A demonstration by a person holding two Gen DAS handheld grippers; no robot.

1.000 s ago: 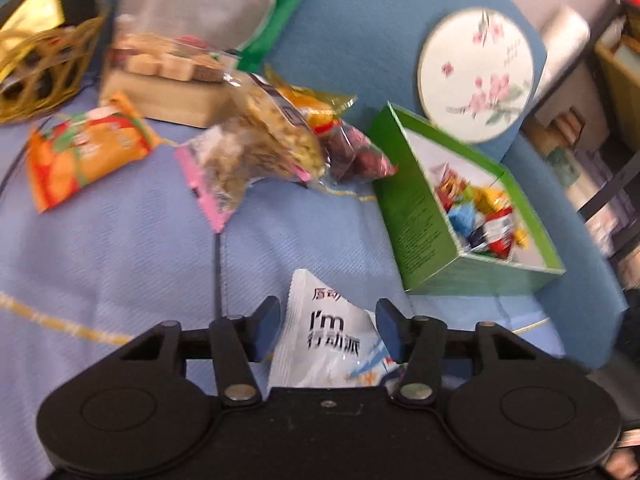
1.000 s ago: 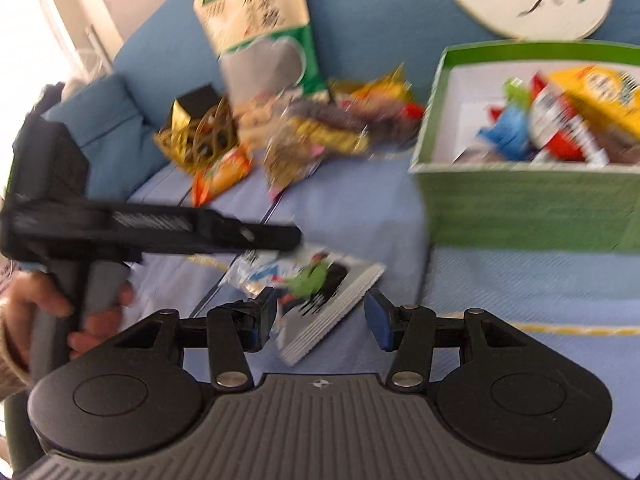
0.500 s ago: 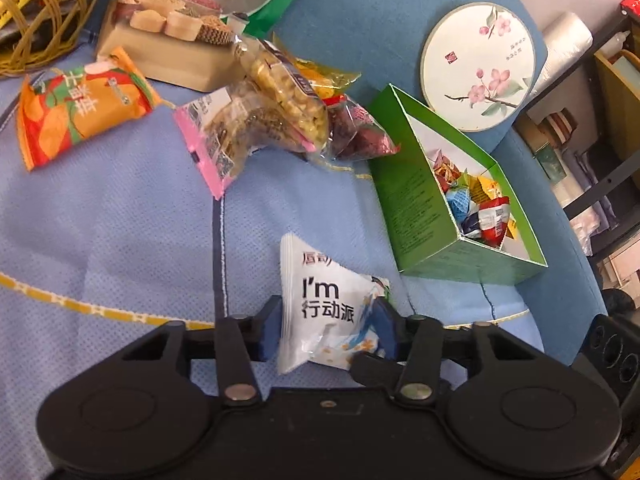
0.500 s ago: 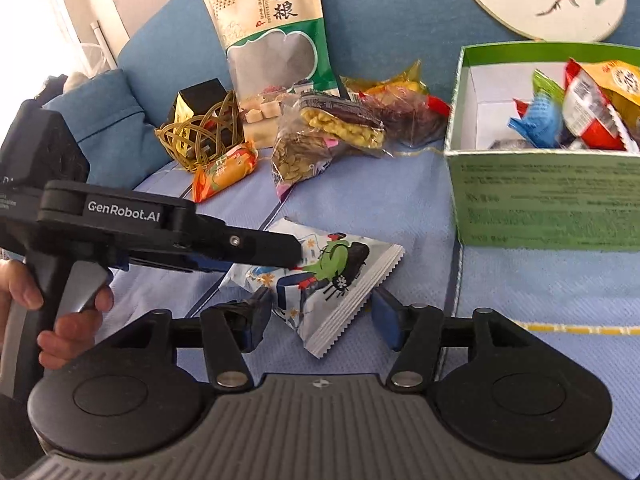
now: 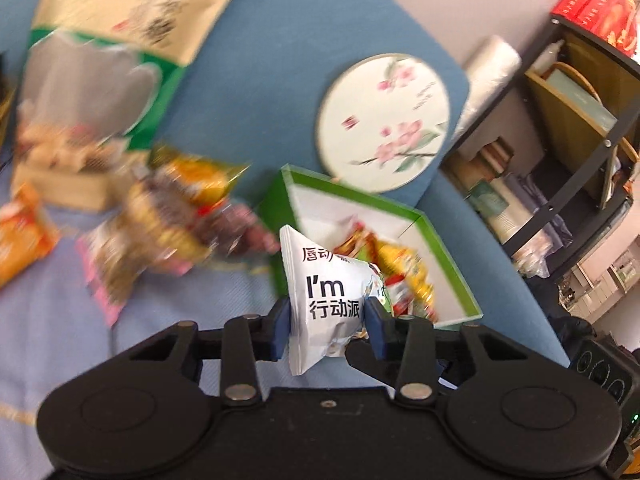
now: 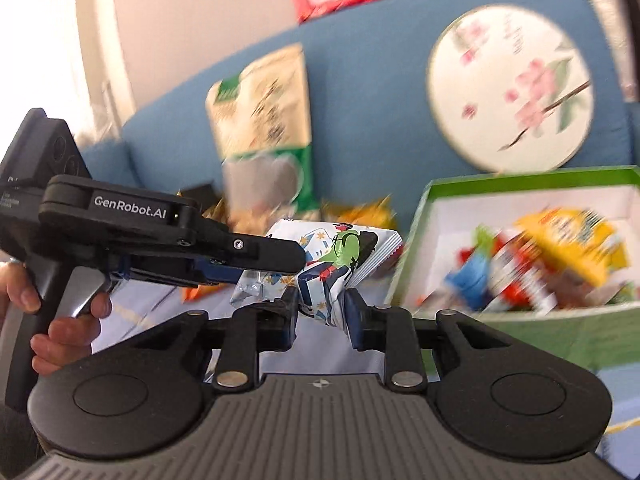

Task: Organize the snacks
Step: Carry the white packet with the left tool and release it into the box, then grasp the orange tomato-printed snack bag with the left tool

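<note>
A white snack packet (image 5: 328, 296) printed "I'm" hangs in the air, lifted off the blue cloth. My left gripper (image 5: 326, 324) is closing on its lower part, with the pads pressing both sides. The same packet (image 6: 340, 252), cartoon side showing, is also pinched at its bottom edge by my right gripper (image 6: 320, 312), whose jaws are closing too. The left gripper (image 6: 296, 258) reaches in from the left of the right wrist view. Behind the packet stands the open green box (image 5: 440, 248), which holds several wrapped snacks (image 6: 560, 256).
Loose snack bags (image 5: 172, 224) lie in a pile to the left. An orange packet (image 5: 20, 240) and a tall green-and-beige bag (image 5: 100, 68) are farther left. A round flowered fan (image 5: 384, 120) leans on the blue backrest. Shelves (image 5: 580, 140) stand at right. A hand (image 6: 60, 332) holds the left gripper.
Both grippers have closed on the white packet and raised it from the cloth. It now hangs in front of the green box, and both views have tilted up.
</note>
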